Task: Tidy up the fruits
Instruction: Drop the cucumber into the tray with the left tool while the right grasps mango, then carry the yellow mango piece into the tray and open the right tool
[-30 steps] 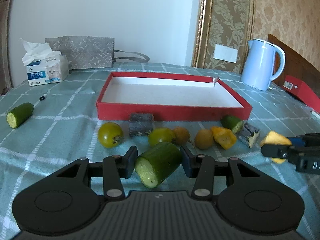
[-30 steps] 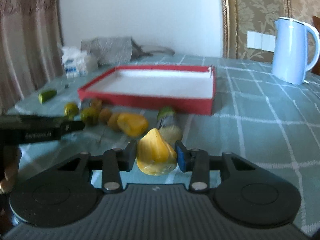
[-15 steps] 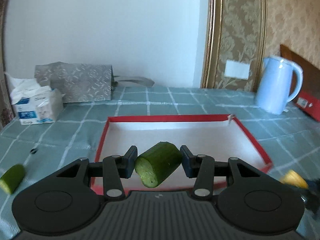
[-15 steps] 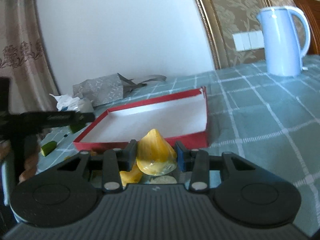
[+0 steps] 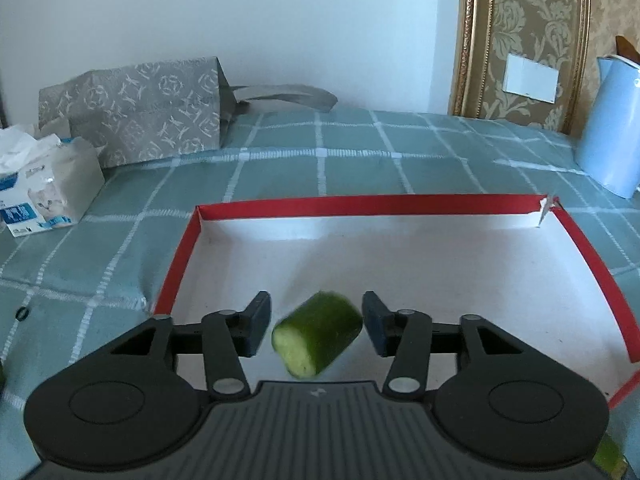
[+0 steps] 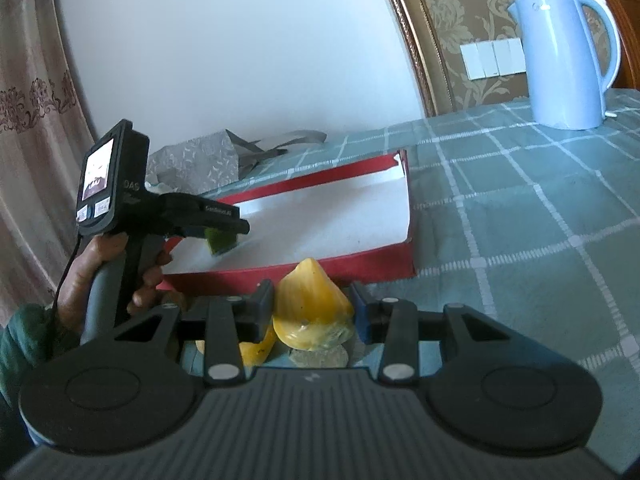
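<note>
**Two grippers at the tray: one released, one loaded**

Two hand-held grippers work over the shallow red-walled, white-floored cardboard tray. The left gripper, angled downward above the tray's near left area, has just been opening its jaws; the short green cut cucumber piece sits between the pads, clear of both. A hand grips its handle. The right gripper, in front of the tray's near wall, clamps a yellow cone-shaped fruit piece.

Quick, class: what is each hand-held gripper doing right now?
Left hand-held gripper: jaws just opened, cucumber piece loose between them over the red tray.
Right hand-held gripper: shut on the yellow fruit.
</note>
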`<state>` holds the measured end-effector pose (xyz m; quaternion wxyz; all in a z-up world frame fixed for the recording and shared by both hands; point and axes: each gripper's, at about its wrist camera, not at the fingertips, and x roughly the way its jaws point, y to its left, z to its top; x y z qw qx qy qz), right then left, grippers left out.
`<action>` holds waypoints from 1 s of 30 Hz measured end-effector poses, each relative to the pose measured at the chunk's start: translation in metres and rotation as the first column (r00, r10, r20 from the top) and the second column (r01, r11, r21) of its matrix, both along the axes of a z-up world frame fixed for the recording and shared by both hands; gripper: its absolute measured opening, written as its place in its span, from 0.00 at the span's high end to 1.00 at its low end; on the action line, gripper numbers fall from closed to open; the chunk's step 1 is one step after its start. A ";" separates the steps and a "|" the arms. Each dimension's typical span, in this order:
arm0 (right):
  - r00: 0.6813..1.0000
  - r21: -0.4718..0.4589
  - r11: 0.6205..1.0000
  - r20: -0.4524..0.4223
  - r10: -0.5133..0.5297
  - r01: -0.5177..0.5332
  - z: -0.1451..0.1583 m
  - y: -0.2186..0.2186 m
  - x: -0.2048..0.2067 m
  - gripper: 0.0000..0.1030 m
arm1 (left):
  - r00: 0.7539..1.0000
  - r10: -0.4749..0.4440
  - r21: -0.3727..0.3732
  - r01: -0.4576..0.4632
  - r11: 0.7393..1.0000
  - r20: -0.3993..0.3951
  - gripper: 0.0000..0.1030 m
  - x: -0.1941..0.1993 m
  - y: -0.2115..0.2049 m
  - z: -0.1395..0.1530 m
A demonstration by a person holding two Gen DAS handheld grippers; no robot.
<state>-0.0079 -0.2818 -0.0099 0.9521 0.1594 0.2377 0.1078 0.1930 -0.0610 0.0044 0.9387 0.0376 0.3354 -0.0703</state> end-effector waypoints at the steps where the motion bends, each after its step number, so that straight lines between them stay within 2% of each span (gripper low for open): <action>1: 1.000 -0.004 1.000 -0.002 0.002 -0.002 0.000 0.001 0.000 0.63 | 1.000 -0.003 0.002 0.003 1.000 0.013 0.34 -0.002 0.001 0.002; 2: 1.000 -0.007 1.000 -0.002 0.002 -0.002 0.001 0.002 0.000 0.63 | 1.000 -0.001 0.002 0.001 1.000 0.029 0.30 -0.004 0.001 0.004; 6: 1.000 -0.014 1.000 -0.003 -0.004 0.004 0.000 0.002 -0.001 0.63 | 0.992 0.035 -0.002 -0.035 0.999 0.122 0.29 -0.023 0.010 0.026; 8: 1.000 -0.018 1.000 -0.004 -0.011 0.011 0.000 0.002 -0.001 0.63 | 0.983 0.055 -0.033 -0.050 0.998 0.178 0.22 -0.043 0.020 0.039; 13: 1.000 -0.039 0.999 0.002 -0.016 0.016 0.000 0.005 -0.003 0.63 | 0.957 0.084 -0.053 -0.072 0.996 0.276 0.17 -0.107 0.036 0.046; 17: 1.000 -0.060 0.998 0.012 -0.027 0.027 0.001 0.007 -0.006 0.63 | 0.963 0.063 -0.058 -0.050 0.997 0.262 0.16 -0.147 0.042 0.031; 21: 0.999 -0.076 0.996 0.022 -0.037 0.039 0.002 0.010 -0.008 0.63 | 0.974 0.023 -0.075 -0.006 0.997 0.225 0.16 -0.169 0.053 0.011; 25: 0.999 -0.115 0.993 0.028 -0.033 0.036 0.004 0.017 -0.009 0.63 | 0.977 0.010 -0.071 0.006 0.997 0.215 0.16 -0.176 0.061 0.000; 30: 0.999 -0.166 0.986 0.042 -0.019 0.025 0.017 0.026 0.006 0.63 | 0.982 0.000 -0.118 0.022 0.993 0.188 0.16 -0.175 0.070 -0.005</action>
